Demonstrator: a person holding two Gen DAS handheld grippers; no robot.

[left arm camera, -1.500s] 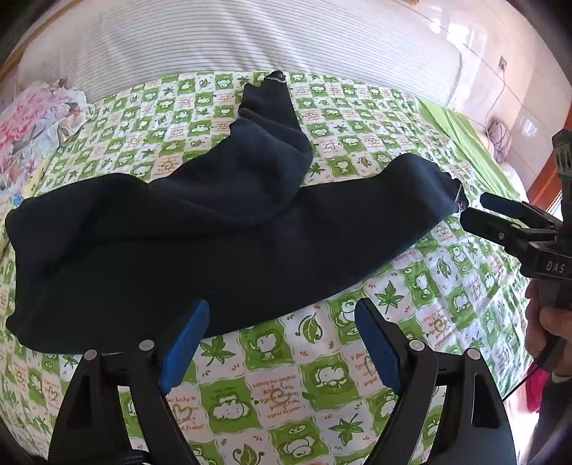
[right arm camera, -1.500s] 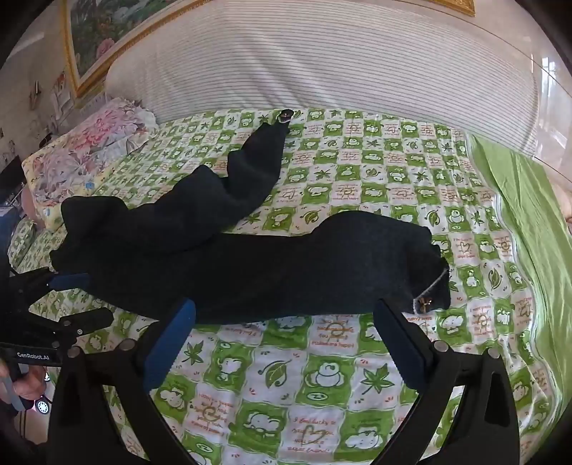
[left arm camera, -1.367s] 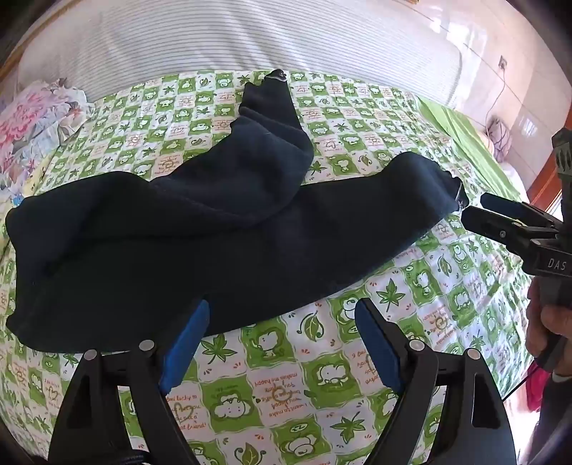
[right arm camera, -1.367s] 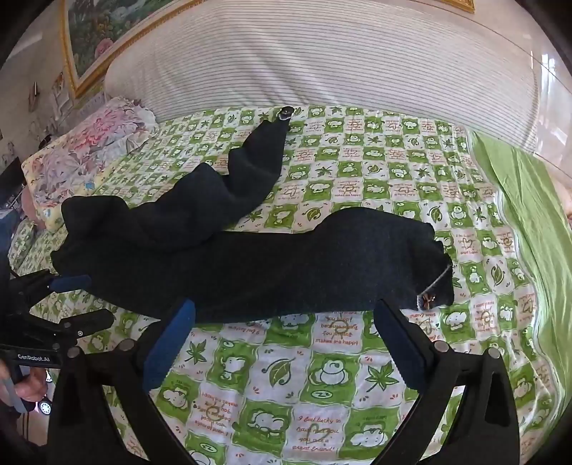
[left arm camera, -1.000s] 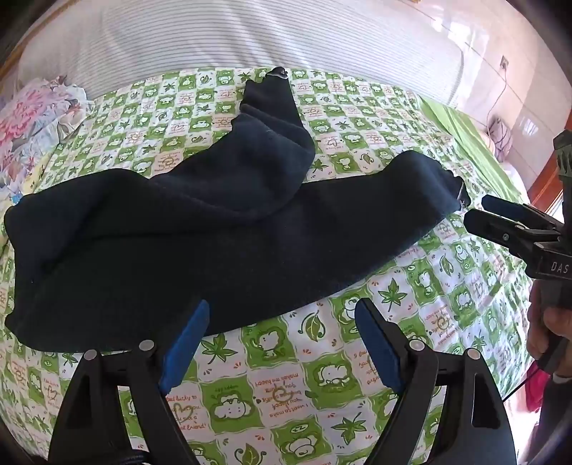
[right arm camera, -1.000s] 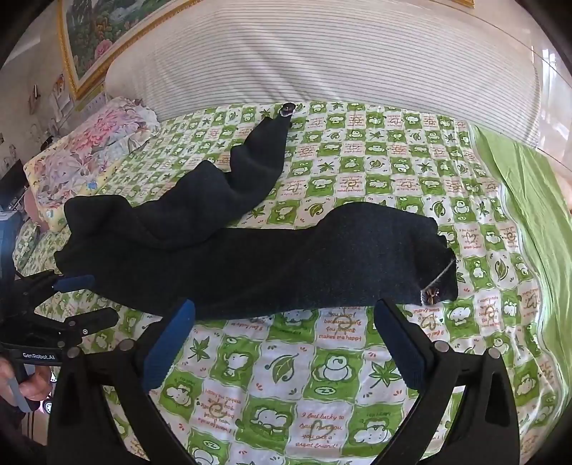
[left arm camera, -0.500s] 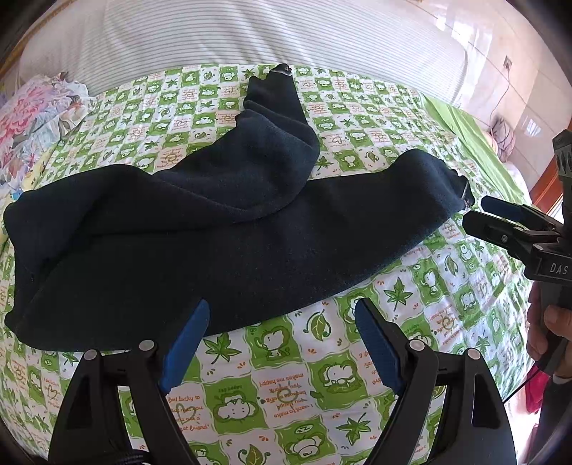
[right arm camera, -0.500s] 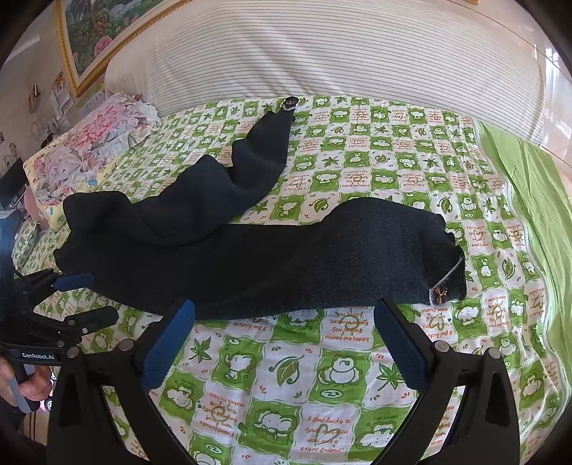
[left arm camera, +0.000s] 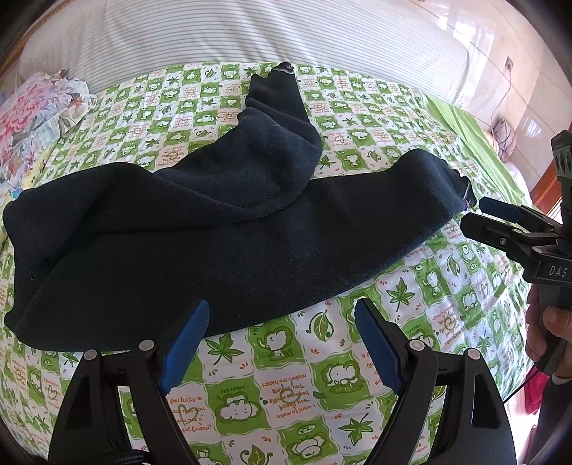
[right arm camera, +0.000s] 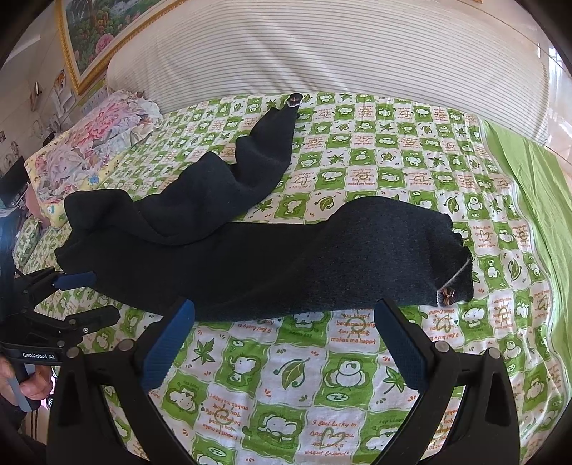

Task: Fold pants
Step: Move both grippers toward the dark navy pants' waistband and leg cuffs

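Left wrist view: left gripper (left arm camera: 280, 343) w/ jaws spread wide, nothing between them, hovering just short of the near edge of the pants (left arm camera: 221, 232). Pants are dark navy, lying across the green checked bedsheet (left arm camera: 286, 386): near leg runs flat to the right, far leg is bunched and angles off toward the striped headboard (left arm camera: 250, 32). Right gripper (left arm camera: 481, 218) sits just beside the near leg's cuff, jaws apart, holding nothing. Risk here, imo: the left-hand end of the pants is a thick rumpled heap, so a pinch there could catch only the top layer and the rest would sag or drag when lifted.

Right wrist view: right gripper (right arm camera: 284, 345) also spread wide and empty, just short of the near leg of the pants (right arm camera: 286, 257), cuff w/ a small bow trim (right arm camera: 447, 294) to the right. Left gripper (right arm camera: 85, 297) is at the other end of the pants, beside the floral pillow (right arm camera: 96, 143), jaws parted. Legs are splayed apart, not stacked; folding before aligning them prob gives a crooked, lumpy fold. Soft knit may also slip from a shallow bite, and jaws could snag the sheet underneath.
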